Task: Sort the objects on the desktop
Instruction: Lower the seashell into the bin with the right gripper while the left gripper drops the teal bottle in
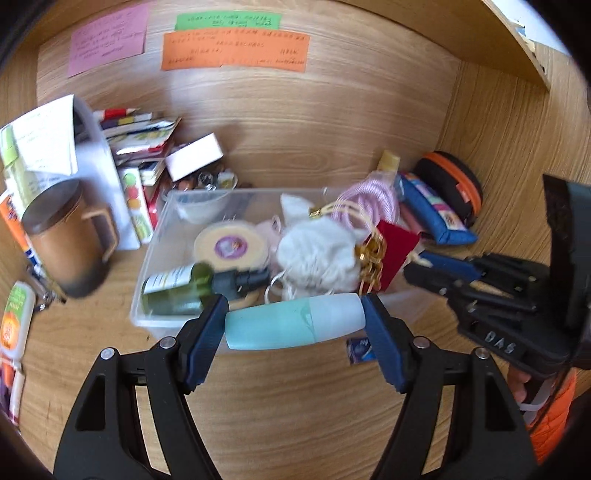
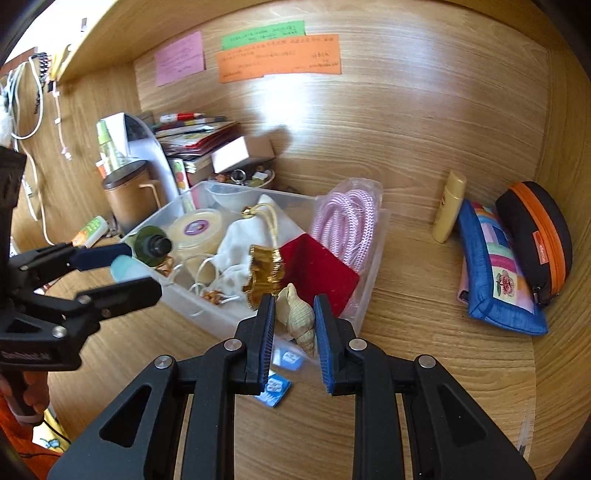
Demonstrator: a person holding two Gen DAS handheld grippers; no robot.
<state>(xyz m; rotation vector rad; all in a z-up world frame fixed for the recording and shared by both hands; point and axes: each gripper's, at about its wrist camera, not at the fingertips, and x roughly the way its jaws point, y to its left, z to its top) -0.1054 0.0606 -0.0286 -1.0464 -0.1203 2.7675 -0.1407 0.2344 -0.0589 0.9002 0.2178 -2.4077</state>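
Clamping a teal bottle (image 1: 295, 323) lengthwise, left tongs (image 1: 295, 325); right tongs (image 2: 294, 321) pinch a seashell (image 2: 297, 317)

A light wood-grain worktop (image 2: 424, 387) is enclosed by a back panel (image 2: 406, 122) and side panels (image 1: 517, 140) of the same wood. Three paper notes are stuck on the back panel: a pink note (image 2: 180, 62), a green note (image 2: 263, 34) and an orange note (image 2: 279, 58). A shelf edge (image 2: 110, 40) is seen overhead. Bright daylight is reflected on the back panel. White cables (image 2: 27, 110) are hung at the left side.
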